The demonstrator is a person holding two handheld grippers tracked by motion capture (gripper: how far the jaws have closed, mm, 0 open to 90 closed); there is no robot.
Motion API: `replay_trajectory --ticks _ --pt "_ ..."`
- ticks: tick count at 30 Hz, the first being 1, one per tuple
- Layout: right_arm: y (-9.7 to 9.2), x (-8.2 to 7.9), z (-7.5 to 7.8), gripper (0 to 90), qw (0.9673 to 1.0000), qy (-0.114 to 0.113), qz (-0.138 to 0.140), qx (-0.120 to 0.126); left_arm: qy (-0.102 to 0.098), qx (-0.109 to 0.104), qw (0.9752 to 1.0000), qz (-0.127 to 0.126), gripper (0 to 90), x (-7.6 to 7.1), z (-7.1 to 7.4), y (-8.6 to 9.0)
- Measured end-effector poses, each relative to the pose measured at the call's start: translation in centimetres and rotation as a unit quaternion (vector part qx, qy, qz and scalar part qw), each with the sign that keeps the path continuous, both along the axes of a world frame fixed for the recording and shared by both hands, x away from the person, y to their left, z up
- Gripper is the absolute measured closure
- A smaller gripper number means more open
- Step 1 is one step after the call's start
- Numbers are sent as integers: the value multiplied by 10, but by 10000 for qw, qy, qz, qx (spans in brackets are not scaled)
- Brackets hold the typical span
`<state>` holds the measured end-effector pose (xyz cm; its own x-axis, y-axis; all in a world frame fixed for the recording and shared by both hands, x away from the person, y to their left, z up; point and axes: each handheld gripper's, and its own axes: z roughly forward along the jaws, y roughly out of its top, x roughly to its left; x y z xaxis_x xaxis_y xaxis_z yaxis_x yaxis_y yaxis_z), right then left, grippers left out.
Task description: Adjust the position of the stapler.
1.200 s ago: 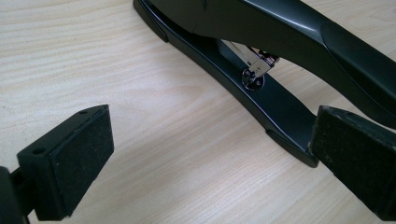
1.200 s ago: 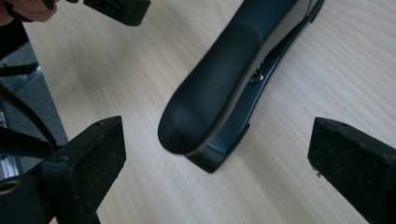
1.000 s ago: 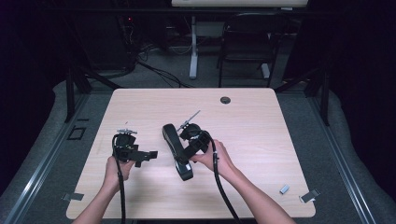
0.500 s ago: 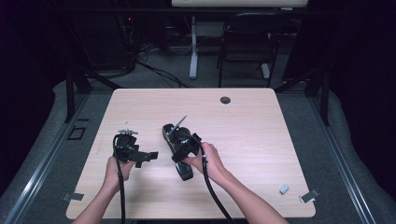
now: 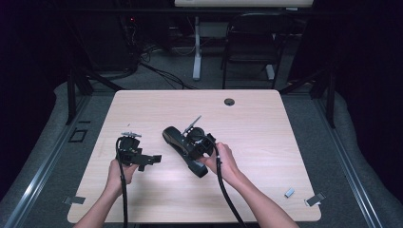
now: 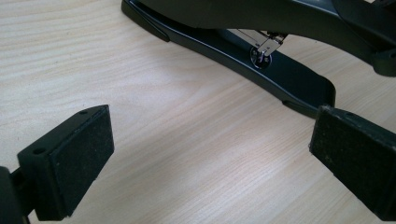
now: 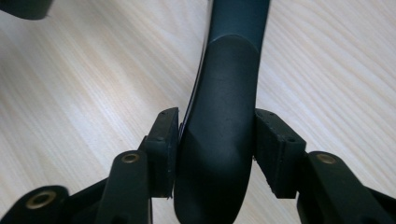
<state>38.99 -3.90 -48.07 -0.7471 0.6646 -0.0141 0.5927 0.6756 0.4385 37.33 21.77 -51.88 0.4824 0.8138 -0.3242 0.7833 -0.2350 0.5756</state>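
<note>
A black stapler [image 5: 172, 135] lies slantwise on the wooden table [image 5: 266, 142], near the middle. My right gripper [image 5: 196, 145] sits over its rear half. In the right gripper view the jaws have just been closing, and both pads [image 7: 164, 140] now press the sides of the stapler's top arm [image 7: 233, 70]. My left gripper [image 5: 151, 159] rests on the table to the left of the stapler and points toward it. In the left gripper view its jaws [image 6: 210, 154] stand wide open with bare wood between them. The stapler's base and metal mouth [image 6: 264, 49] lie just beyond.
A round cable hole [image 5: 229, 101] sits near the table's far edge. Small metal clips [image 5: 289, 192] lie by the front right corner. A chair [image 5: 252, 42] and desk legs stand behind the table. Each gripper trails a black cable toward the near edge.
The right gripper has settled onto the stapler and its jaws have narrowed until they grip the top arm. The left gripper and hand have stayed where they were.
</note>
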Motion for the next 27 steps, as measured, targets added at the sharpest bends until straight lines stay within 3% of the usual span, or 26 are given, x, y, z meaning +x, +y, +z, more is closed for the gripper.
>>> replay_trajectory --ticks 9,20,27 --pt "-10 1 0 556 9999 -56 93 97 -34 7 10000 -34 2 0 0 0" --pt "-29 -2 1 558 9982 -49 589 81 -54 23 10000 -40 4 -1 0 1" --pt "-43 -6 2 558 9973 71 727 -5 -101 61 9999 -60 3 -3 4 -3"
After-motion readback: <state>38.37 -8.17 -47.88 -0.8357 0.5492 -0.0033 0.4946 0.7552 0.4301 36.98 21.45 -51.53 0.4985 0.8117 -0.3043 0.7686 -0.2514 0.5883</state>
